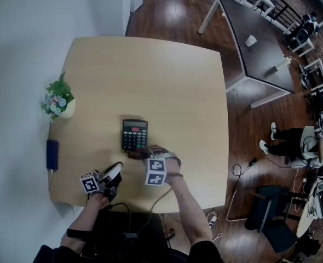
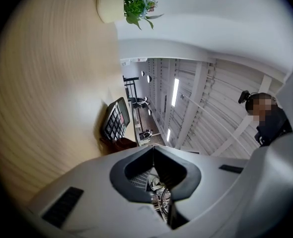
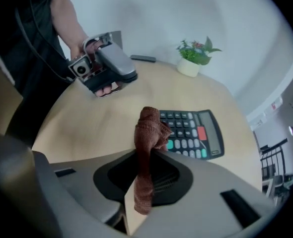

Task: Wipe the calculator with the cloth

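Head view, calculator point(image 1: 134, 135): lies flat near the middle of the tabletop point(image 1: 150, 75), its long side running straight away from the person, display at the far end.
Head view, right claw point(image 1: 144, 154): at the calculator's near right corner, pointing steeply down, with the cloth point(image 1: 142, 153) bunched under it; I cannot tell from here whether cloth and keys touch.
Head view, left claw point(image 1: 115, 171): lower left of the calculator, close to the tabletop's near edge, well behind the right one.
Left gripper view, left claw point(image 2: 156, 155): jaws together, nothing between them, aimed roughly level across the tabletop.
Left gripper view, calculator point(image 2: 115, 119): ahead and to one side, with the brown cloth point(image 2: 118, 144) just at its near end.
Right gripper view, right claw point(image 3: 147, 155): clamped on the cloth point(image 3: 149, 128), which stands up past the tips in a crumpled wad and hangs out behind them.
Right gripper view, calculator point(image 3: 193, 133): just beyond the wad and off to the right, keypad nearest, display farther right.
Nearer hand: the right one, by my reckoning; it carries the cloth and sits at the calculator's short near edge.
Coming move: probably a stroke along the long side, from the keys toward the display, with the wad pressed down.
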Motion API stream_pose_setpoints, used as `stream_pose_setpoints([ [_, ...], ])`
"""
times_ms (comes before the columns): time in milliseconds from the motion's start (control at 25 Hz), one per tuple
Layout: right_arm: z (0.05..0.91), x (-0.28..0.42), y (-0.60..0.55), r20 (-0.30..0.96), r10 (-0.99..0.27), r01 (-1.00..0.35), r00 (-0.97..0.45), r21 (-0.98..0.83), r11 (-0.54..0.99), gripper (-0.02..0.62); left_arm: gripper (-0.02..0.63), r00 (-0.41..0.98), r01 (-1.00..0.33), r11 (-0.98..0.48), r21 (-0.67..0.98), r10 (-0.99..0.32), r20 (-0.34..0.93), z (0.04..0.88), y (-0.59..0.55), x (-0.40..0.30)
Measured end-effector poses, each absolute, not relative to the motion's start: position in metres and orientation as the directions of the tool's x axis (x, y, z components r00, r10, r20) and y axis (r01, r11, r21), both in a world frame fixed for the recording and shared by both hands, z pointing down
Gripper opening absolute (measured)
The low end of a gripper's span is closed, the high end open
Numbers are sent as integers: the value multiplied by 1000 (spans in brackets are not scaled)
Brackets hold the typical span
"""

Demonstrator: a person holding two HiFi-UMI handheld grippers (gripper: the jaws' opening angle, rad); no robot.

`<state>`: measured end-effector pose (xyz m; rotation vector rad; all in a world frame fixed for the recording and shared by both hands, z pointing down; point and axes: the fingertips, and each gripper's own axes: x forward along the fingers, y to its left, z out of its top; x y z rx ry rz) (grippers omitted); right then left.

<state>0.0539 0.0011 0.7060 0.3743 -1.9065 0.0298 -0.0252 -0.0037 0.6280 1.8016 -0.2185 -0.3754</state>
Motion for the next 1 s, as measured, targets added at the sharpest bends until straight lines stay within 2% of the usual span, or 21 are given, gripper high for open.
stream_pose_setpoints([
  [120,678,85,-50,860,-414,-413,-298,275,868,66,7,935,5,-282,960,-340,-104,635,-5,-33],
  [200,659,104,-90,808,-536,-459,-244,390,798,66,6,937,-20,-298,954,-338,-86,637,-6,-36],
  [280,651,108,-117,774,-591,-473,-229,442,762,66,7,939,-4,-302,953,-329,-101,630,-4,-33],
  [600,701,74,-66,837,-495,-383,-232,389,838,66,8,944,-97,-328,940,-331,-18,641,-13,-38],
  [720,708,59,-28,855,-462,-356,-236,366,860,66,8,949,-63,-312,948,-311,-39,641,-18,-25],
  [880,725,49,27,913,-327,-288,-245,254,923,66,8,961,-71,-299,951,-278,-15,653,-23,-1],
  [920,725,49,36,915,-300,-311,-268,213,926,66,8,963,-76,-295,952,-270,-7,656,-24,5],
  [1000,713,56,34,886,-305,-451,-349,126,883,66,8,967,-86,-290,953,-253,10,661,-26,16],
])
